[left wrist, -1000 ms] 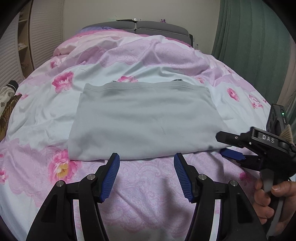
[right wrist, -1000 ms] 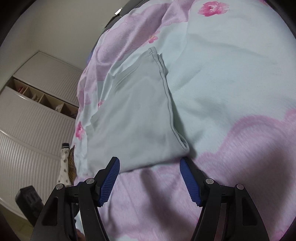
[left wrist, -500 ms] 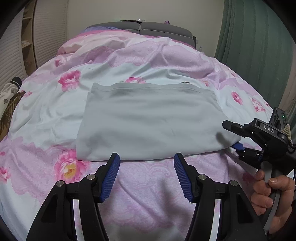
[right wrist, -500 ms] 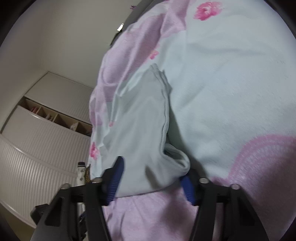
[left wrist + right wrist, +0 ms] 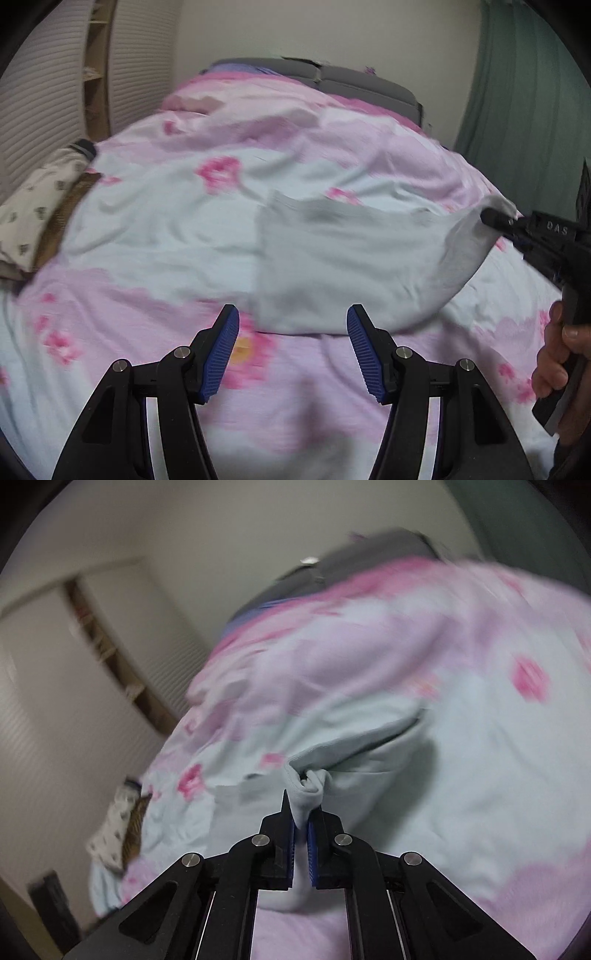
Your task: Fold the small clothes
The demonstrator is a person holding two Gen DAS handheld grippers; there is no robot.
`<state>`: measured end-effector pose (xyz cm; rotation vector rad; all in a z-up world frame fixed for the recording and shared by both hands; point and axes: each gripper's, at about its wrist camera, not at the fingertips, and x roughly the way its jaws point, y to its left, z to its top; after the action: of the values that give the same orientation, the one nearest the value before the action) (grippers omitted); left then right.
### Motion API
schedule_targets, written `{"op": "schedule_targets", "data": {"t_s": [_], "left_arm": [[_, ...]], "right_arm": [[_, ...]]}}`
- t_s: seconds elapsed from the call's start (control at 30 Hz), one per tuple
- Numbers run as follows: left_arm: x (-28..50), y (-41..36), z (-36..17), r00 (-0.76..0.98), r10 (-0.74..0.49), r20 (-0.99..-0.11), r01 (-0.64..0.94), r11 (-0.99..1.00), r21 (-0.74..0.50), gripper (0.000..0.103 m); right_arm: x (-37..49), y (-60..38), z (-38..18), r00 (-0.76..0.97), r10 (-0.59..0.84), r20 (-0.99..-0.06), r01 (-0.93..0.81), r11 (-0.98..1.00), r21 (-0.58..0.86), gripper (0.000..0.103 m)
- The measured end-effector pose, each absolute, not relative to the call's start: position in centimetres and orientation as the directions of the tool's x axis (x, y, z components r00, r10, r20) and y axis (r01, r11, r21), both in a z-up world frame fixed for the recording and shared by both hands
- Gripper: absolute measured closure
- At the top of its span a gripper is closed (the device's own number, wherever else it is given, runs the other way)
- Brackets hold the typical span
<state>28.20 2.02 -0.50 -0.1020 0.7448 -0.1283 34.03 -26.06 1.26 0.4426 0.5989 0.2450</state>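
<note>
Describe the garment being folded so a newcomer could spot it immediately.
Start at the bed, covered by a pink floral duvet. On its near half lies the pale grey garment, plain and unprinted. Unlike the duvet, it has one corner lifted, pinched in the right gripper with jaws closed.

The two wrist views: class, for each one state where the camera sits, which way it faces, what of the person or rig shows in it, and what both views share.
Left wrist: sits on the left gripper, faces up the floral bed toward the headboard; shows its open blue pads, the right gripper and the right hand.
Right wrist: sits on the right gripper, faces across the bed toward the wardrobe; shows its fingers shut on the grey garment.
Shared: grey garment, bed, wardrobe.
</note>
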Motion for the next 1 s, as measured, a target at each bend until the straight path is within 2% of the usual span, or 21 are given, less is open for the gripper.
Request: {"op": "schedule_targets", "data": {"t_s": [0.17, 0.3, 0.43, 0.5, 0.57, 0.6, 0.77, 1.0], "left_arm": [[27.5, 7.4, 0.5, 0.759, -0.068, -0.648, -0.014, 0.993, -0.120, 0.043], [27.0, 11.5, 0.4, 0.759, -0.017, -0.651, -0.080, 0.990, -0.119, 0.043], [26.8, 13.6, -0.1, 0.753, -0.003, -0.658, -0.107, 0.986, -0.126, 0.043], [26.7, 14.3, -0.5, 0.751, -0.003, -0.661, -0.111, 0.985, -0.130, 0.043], [26.7, 14.5, -0.7, 0.750, -0.008, -0.662, -0.111, 0.984, -0.138, 0.043], [26.7, 14.5, -0.8, 0.748, -0.015, -0.663, -0.109, 0.983, -0.146, 0.043], [26.9, 12.7, -0.9, 0.747, -0.056, -0.662, -0.072, 0.984, -0.165, 0.043], [29.1, 7.5, -0.9, 0.731, -0.161, -0.663, 0.038, 0.980, -0.196, 0.043]], "right_arm": [[36.7, -15.1, 2.3, 0.747, 0.384, -0.543, -0.273, 0.922, 0.276, 0.097], [37.8, -7.4, -1.3, 0.659, 0.382, -0.648, -0.381, 0.912, 0.151, 0.097], [37.5, -3.2, -6.6, 0.569, 0.309, -0.762, -0.408, 0.911, 0.065, 0.095], [37.0, -3.1, -7.5, 0.560, 0.301, -0.772, -0.400, 0.914, 0.066, 0.090], [36.5, -3.5, -7.4, 0.541, 0.356, -0.762, -0.420, 0.899, 0.121, 0.058], [36.4, -3.6, -7.2, 0.540, 0.370, -0.756, -0.425, 0.895, 0.134, 0.054], [35.0, -5.4, -4.8, 0.565, 0.420, -0.710, -0.420, 0.887, 0.191, 0.052], [34.6, -14.0, -2.5, 0.617, 0.431, -0.658, -0.286, 0.902, 0.323, 0.052]]}}
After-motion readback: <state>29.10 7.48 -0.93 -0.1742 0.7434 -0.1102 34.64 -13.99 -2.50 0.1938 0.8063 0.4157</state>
